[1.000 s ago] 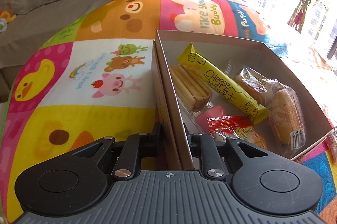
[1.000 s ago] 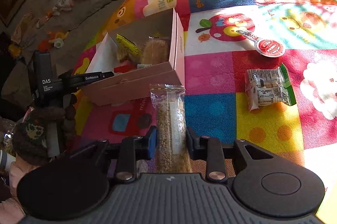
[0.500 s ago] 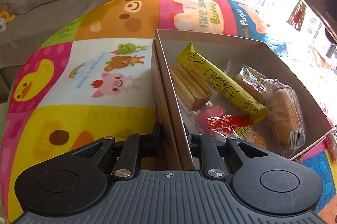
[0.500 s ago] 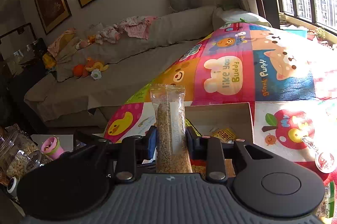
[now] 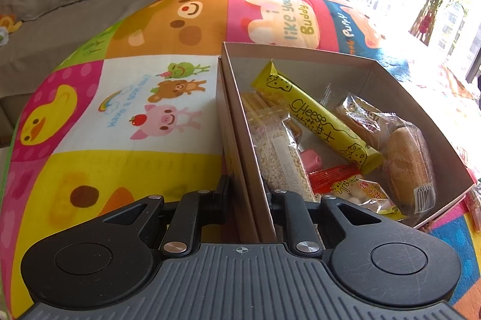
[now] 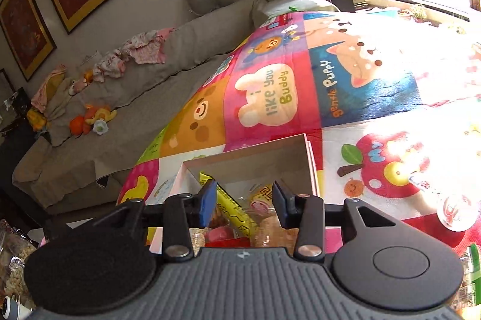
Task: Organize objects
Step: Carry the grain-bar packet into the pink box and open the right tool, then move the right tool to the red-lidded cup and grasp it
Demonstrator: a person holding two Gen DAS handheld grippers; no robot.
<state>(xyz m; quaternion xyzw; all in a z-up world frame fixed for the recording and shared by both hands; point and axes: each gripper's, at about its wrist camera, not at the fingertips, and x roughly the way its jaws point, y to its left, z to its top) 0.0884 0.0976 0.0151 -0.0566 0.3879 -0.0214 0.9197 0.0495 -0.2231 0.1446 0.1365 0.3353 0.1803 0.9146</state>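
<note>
A cardboard box (image 5: 300, 55) sits on the colourful play mat (image 5: 135, 109). My left gripper (image 5: 248, 195) is shut on the box's near left wall. Inside lie a clear bag of grain bars (image 5: 279, 151), a yellow cheese stick pack (image 5: 318, 118), a wrapped bread roll (image 5: 409, 157), a red snack packet (image 5: 345, 181) and a pink candy (image 5: 312, 159). In the right wrist view my right gripper (image 6: 244, 204) is open and empty, just above the box (image 6: 255, 160) and its snacks.
A round red-and-white lollipop (image 6: 457, 211) lies on the mat to the right of the box. A grey sofa (image 6: 120, 97) with clothes and toys runs behind the mat. A jar of snacks (image 6: 15, 256) stands at the lower left. Windows are at the far right.
My right gripper has opened and let go of the grain bar bag, which now lies in the box along its left wall. My left gripper has stayed shut on the wall.
</note>
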